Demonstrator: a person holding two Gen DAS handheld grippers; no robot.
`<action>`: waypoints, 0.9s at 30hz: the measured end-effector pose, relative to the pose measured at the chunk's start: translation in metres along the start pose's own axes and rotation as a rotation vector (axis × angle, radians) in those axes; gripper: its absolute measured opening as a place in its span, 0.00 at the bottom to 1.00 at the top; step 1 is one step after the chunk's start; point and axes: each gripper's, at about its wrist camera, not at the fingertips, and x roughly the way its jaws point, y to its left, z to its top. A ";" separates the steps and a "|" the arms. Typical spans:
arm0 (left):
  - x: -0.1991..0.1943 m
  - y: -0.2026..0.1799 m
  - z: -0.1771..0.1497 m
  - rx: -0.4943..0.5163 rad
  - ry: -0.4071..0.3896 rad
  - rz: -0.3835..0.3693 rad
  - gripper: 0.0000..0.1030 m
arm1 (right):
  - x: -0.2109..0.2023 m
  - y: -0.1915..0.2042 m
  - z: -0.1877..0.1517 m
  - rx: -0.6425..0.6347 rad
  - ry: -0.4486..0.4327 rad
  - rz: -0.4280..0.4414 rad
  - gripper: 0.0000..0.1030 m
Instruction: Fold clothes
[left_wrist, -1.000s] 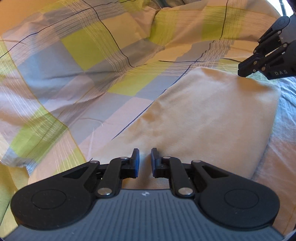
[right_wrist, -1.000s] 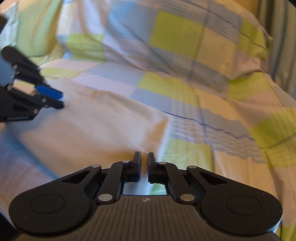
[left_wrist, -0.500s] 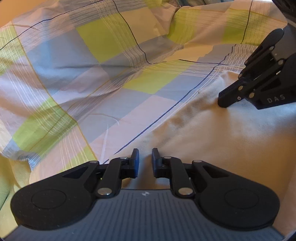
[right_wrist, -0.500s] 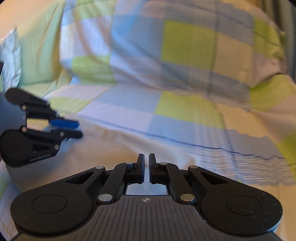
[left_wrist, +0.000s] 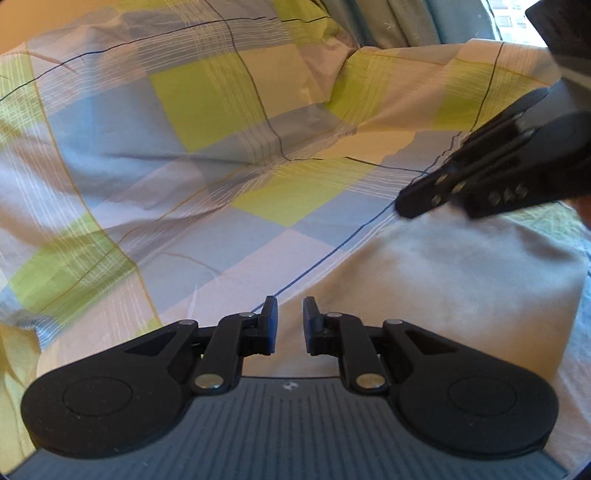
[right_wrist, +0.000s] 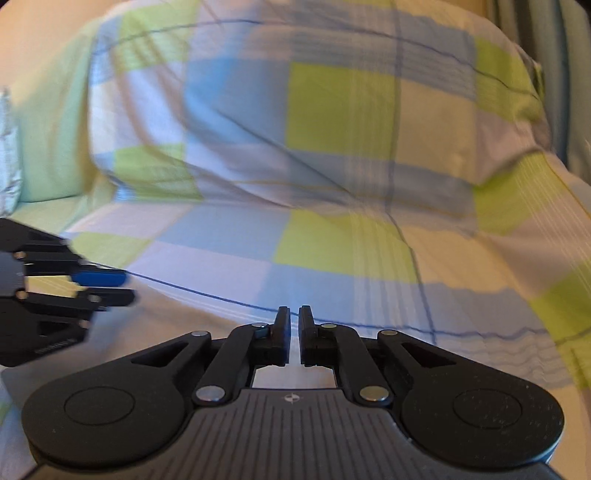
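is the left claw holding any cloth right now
No, the left claw is open over the near edge of the pale garment, with an empty gap between its fingers.

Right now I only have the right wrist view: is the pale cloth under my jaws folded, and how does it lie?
Observer: In the left wrist view, the pale cream folded cloth lies as a flat panel with straight edges on the green-and-blue checked bed cover.
Operator: Where is the right gripper on it?
Observer: The right gripper points at the panel's far edge, beside a thin blue line in the cover. I cannot tell whether it touches.
Operator: And the left gripper?
Observer: The left gripper is over the panel's near left edge, jaws slightly apart with nothing between them.
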 end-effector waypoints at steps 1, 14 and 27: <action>0.004 -0.001 0.000 0.000 0.007 -0.017 0.12 | 0.005 0.005 0.000 0.007 0.006 0.030 0.06; 0.022 0.029 -0.014 -0.076 0.089 0.073 0.24 | 0.044 0.013 -0.004 -0.024 0.120 0.057 0.00; 0.024 0.008 -0.001 -0.041 0.038 0.011 0.16 | 0.025 0.009 0.001 0.003 0.057 0.033 0.08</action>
